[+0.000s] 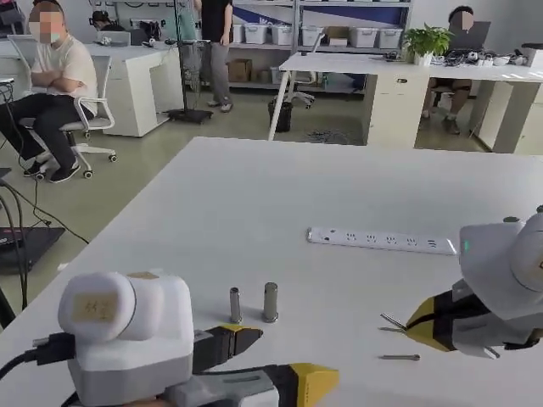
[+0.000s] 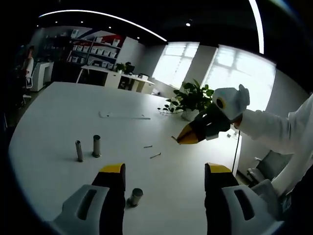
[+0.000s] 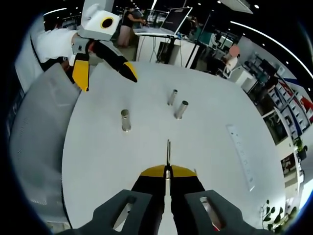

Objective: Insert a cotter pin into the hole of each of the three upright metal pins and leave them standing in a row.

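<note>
Right gripper [image 3: 167,171] pinches a cotter pin [image 3: 167,150]; left gripper [image 2: 165,169] gapes.

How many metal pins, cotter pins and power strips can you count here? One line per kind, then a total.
Metal pins: 3
Cotter pins: 3, one held by the right gripper
Power strip: 1
Total: 7
</note>
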